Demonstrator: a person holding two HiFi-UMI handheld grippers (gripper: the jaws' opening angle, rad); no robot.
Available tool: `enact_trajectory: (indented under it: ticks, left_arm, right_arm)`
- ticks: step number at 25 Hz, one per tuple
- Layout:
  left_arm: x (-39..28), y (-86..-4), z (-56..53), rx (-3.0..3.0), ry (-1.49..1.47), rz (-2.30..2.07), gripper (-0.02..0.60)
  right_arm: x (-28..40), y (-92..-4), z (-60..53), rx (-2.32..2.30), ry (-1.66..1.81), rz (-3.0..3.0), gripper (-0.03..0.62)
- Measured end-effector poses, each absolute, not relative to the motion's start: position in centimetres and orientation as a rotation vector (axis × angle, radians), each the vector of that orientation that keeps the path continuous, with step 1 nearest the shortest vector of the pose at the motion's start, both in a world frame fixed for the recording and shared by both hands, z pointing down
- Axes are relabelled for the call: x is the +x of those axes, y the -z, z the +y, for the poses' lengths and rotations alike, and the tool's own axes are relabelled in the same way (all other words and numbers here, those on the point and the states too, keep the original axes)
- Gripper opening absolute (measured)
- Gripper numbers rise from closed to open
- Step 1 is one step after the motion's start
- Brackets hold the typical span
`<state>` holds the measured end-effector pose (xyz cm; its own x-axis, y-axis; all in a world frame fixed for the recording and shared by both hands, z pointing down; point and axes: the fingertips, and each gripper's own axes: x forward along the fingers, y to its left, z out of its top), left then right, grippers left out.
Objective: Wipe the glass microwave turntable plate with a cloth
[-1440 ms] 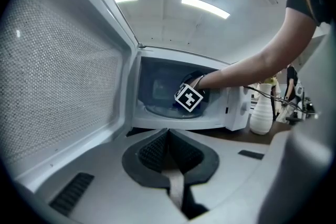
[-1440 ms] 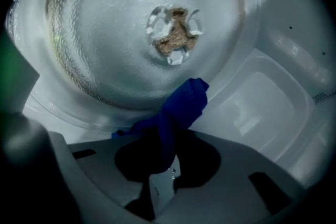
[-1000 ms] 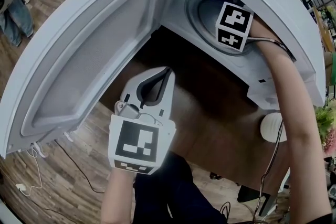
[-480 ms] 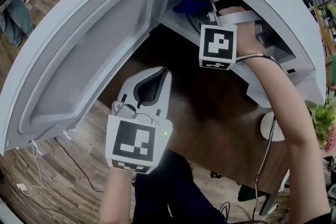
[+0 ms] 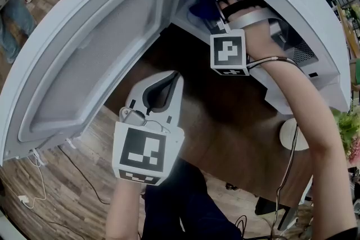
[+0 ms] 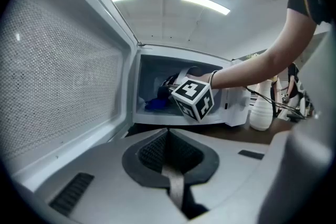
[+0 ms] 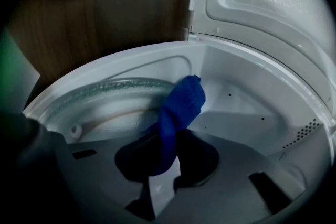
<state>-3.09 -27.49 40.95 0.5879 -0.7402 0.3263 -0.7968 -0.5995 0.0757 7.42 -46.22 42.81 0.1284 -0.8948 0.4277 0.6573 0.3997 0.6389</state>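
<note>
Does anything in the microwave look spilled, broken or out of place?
Nothing stands out. The glass plate lies flat in the microwave, no crack or spill visible; the right tongs grip the blue cloth.

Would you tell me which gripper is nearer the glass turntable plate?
Right. The right gripper holds the cloth by the plate inside the microwave; the left gripper hangs outside.
</note>
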Motion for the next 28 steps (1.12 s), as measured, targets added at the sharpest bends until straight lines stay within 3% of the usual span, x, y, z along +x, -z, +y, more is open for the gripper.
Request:
enact_trajectory:
  ticks: [28]
  left_arm:
    - [-1.6, -41.3, -27.2, 2.624, -0.399, -1.245, 0.008]
  right_arm:
    - [24.4, -43.6, -41.2, 0.068, 0.568, -0.411, 0.049]
